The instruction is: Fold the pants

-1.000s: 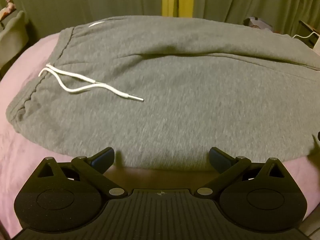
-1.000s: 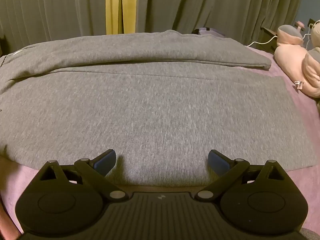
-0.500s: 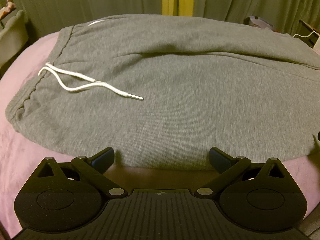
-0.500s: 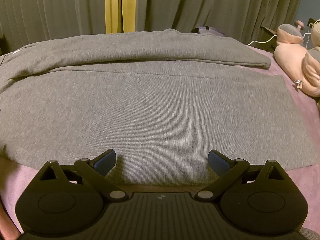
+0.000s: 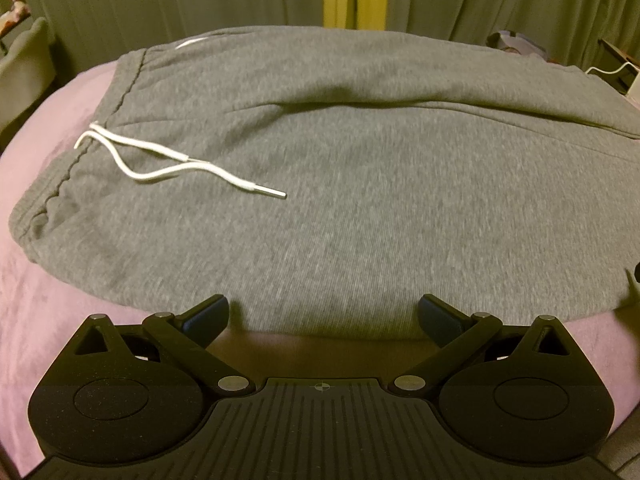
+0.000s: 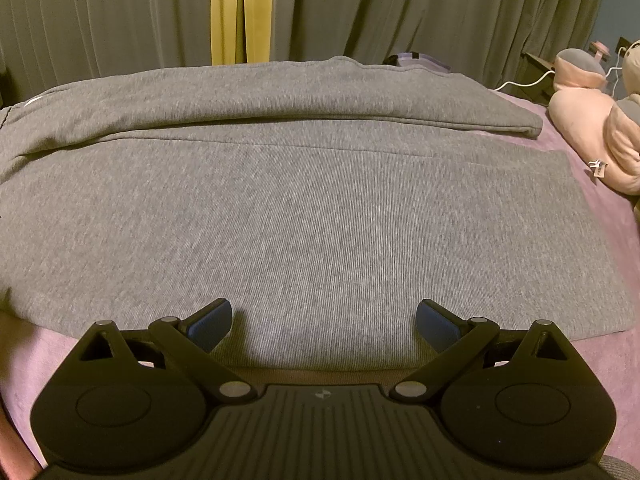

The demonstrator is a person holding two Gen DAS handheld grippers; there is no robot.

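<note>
pants (image 5: 340, 200): flat on the bed (image 5: 48, 320), long axis left to right
waistband (image 5: 80, 156): at left, hems at right
left gripper (image 5: 322, 316): fingers wide, empty, at near edge
right gripper (image 6: 324, 320): fingers wide, empty, over near edge

bed: pink cover (image 5: 48, 280) | backdrop: green curtains (image 6: 400, 12), yellow strip (image 6: 240, 12) | light: dim, warm

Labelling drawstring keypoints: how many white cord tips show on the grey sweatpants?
2. The long white cord's tip lies farthest out on the grey sweatpants; the shorter white cord's tip lies nearer the waistband. Neither appears in the right wrist view.
</note>
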